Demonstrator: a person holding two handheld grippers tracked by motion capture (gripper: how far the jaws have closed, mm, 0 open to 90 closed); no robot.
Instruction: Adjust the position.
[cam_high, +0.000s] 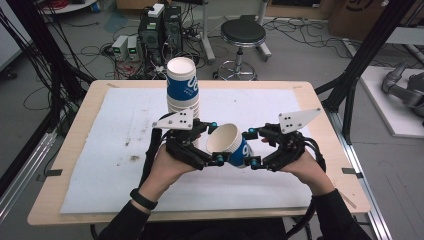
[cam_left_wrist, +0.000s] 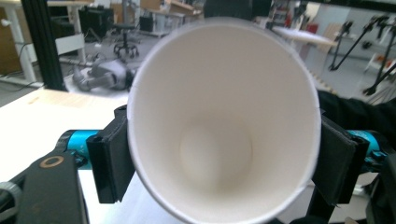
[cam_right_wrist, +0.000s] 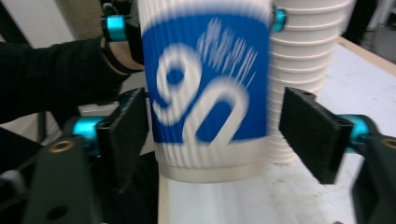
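Observation:
A white and blue ribbed paper cup (cam_high: 227, 142) is held tilted on its side above the table, between both grippers. My left gripper (cam_high: 216, 141) is shut on it near the rim; in the left gripper view the cup's empty white inside (cam_left_wrist: 224, 121) faces the camera and both pads press its wall. My right gripper (cam_high: 253, 147) stands open around the cup's base end. In the right gripper view the blue cup (cam_right_wrist: 208, 88) sits between the jaws, with a clear gap at the right pad (cam_right_wrist: 313, 130). A tall stack of matching cups (cam_high: 182, 90) stands just behind.
A white mat (cam_high: 115, 150) covers the wooden table (cam_high: 70, 210). The cup stack (cam_right_wrist: 303, 70) stands close behind the held cup. Beyond the table's far edge are a black stool (cam_high: 242, 35), computer boxes (cam_high: 160, 30) and floor cables. Black frame struts (cam_high: 360, 55) rise at the right.

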